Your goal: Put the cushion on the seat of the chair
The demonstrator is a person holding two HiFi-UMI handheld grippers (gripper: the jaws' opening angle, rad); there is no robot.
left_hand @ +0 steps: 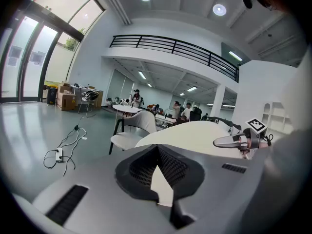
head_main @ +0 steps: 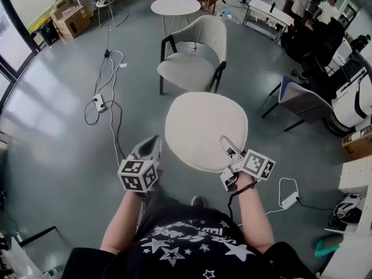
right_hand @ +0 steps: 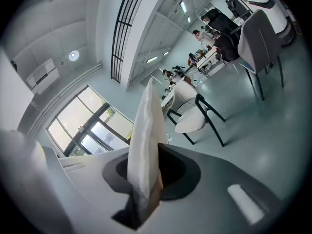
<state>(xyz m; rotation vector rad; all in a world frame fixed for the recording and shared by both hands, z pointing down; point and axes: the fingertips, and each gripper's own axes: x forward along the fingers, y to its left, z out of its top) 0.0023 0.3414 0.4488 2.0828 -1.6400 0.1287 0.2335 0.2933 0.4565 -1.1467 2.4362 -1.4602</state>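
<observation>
Pinching the cushion point(head_main: 203, 127) by its near right rim, our right gripper point(head_main: 228, 147) holds it aloft before the chair point(head_main: 192, 68). Our left gripper point(head_main: 152, 143), jaws together and empty, sits just beside the cushion's left edge.

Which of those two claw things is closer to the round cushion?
Right. The right gripper is clamped on the cushion at its edge; the left gripper sits beside it, apart.

The cushion point(head_main: 203, 129) is in front of the chair point(head_main: 192, 60), with the table point(head_main: 175, 6) behind the chair.
</observation>
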